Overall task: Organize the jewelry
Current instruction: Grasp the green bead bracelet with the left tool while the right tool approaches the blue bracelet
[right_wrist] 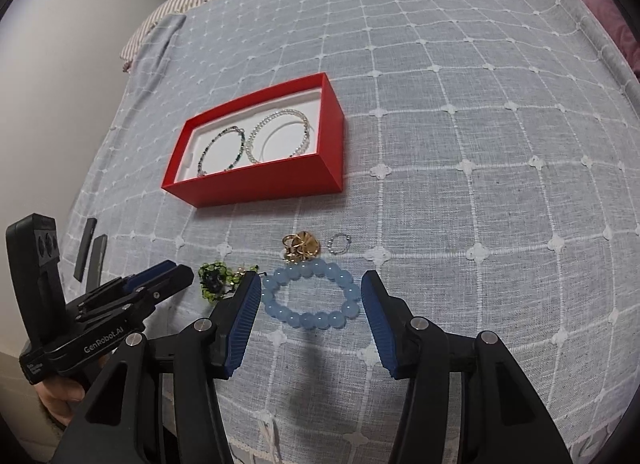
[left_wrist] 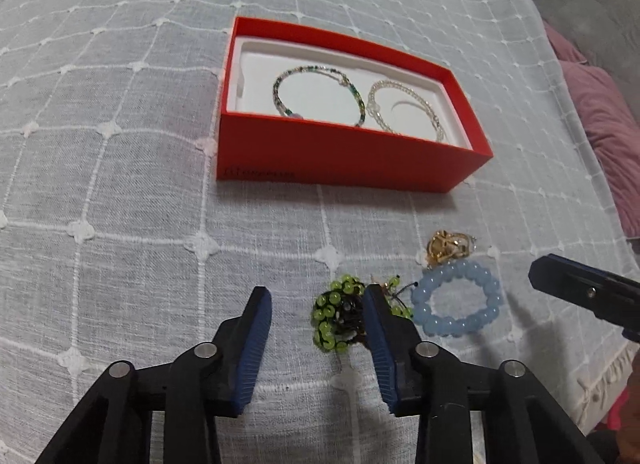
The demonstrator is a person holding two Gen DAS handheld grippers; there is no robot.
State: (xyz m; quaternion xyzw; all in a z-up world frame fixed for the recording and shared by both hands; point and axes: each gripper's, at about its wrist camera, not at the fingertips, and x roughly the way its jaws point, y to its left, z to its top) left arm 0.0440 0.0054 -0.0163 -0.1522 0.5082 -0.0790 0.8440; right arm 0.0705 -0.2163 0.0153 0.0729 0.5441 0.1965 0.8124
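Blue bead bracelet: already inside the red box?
No. The blue bead bracelet lies on the bedspread in front of the red box, between the right tongs' open fingers.

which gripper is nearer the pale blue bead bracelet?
Right. The right gripper straddles the blue bracelet, its open jaws on either side. The left gripper is one item over, at the green bead bracelet beside it.

Count: 1 open red cardboard box point(right_wrist: 256, 179) with white liner. Inside it 2 bracelets: green-beaded point(right_wrist: 222, 151), pearl-white beaded point(right_wrist: 280, 135). On the grey checked bedspread point(right_wrist: 460, 203): 1 pale-blue bead bracelet point(right_wrist: 310, 294), 1 lime-green bead bracelet point(right_wrist: 214, 282), 1 gold ring cluster point(right_wrist: 300, 248), 1 small silver ring point(right_wrist: 339, 244).
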